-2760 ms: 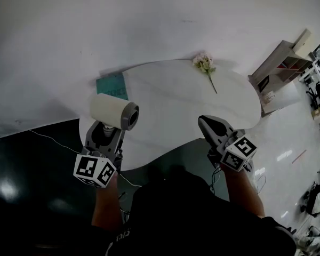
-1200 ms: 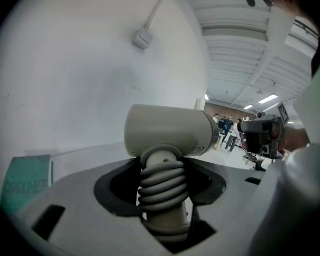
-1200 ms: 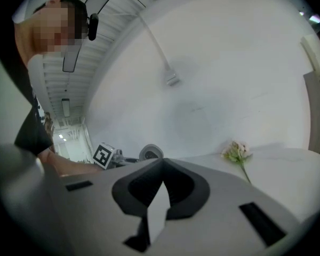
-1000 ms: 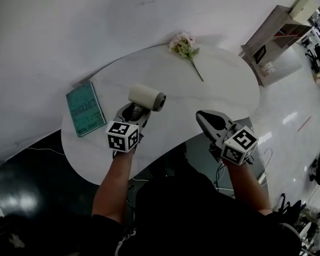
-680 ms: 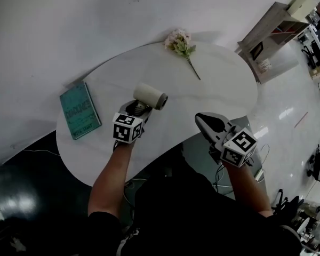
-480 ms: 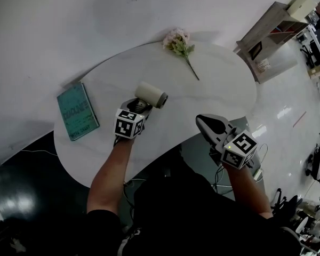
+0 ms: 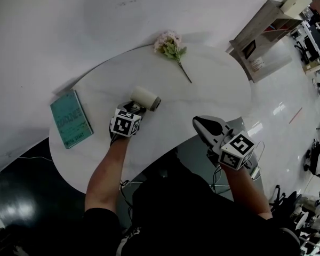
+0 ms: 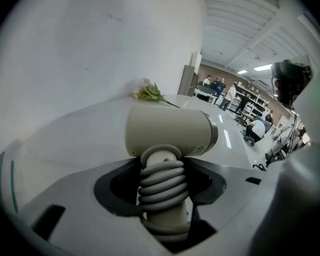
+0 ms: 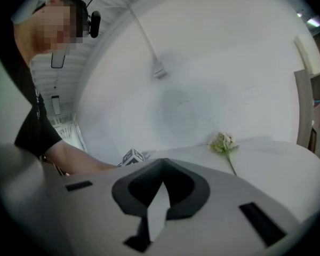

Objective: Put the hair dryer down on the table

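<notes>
Left gripper [image 7: 134, 110] fingers [image 8: 77, 196] clamp the hair dryer [image 7: 145, 97] by its handle, barrel crosswise, low over the tabletop [image 7: 213, 84]; right gripper [image 7: 201, 123] hangs near-right, pinched shut, empty.

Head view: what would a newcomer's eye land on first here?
The cream hair dryer, held by its cord-wrapped handle in the left gripper, at the middle of the white table. Then the teal book at the table's left end and the flower at its far edge; the right gripper is shut and empty.
</notes>
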A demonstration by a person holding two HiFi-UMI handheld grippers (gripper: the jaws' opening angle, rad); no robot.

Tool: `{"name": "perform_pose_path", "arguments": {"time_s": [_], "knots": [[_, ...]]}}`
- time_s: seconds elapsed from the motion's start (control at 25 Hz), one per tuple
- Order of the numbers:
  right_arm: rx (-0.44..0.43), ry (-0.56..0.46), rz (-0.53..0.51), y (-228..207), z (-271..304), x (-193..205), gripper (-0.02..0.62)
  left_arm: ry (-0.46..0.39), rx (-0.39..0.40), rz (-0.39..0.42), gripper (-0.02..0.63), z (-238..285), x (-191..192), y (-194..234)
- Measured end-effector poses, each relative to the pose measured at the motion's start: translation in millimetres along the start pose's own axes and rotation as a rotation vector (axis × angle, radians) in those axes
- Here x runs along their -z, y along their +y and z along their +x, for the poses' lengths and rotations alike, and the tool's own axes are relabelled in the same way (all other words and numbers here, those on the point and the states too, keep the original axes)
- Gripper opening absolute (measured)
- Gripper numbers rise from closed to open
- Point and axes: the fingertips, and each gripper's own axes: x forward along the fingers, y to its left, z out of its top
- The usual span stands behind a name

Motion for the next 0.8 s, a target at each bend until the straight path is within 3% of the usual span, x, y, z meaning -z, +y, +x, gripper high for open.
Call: {"name": "perform_pose_path", "arguments": {"time_s": [0.4,0.8], "knots": [[-0.009,-0.024,0.027,0,4,-6,0.006,0.083,-0.019,0.072,0.236,11,11,8],[-0.012,-0.008,0.021,6,2,-2,0.006,0.113,-0.012,0.076,0.244,11,19,9]]}}
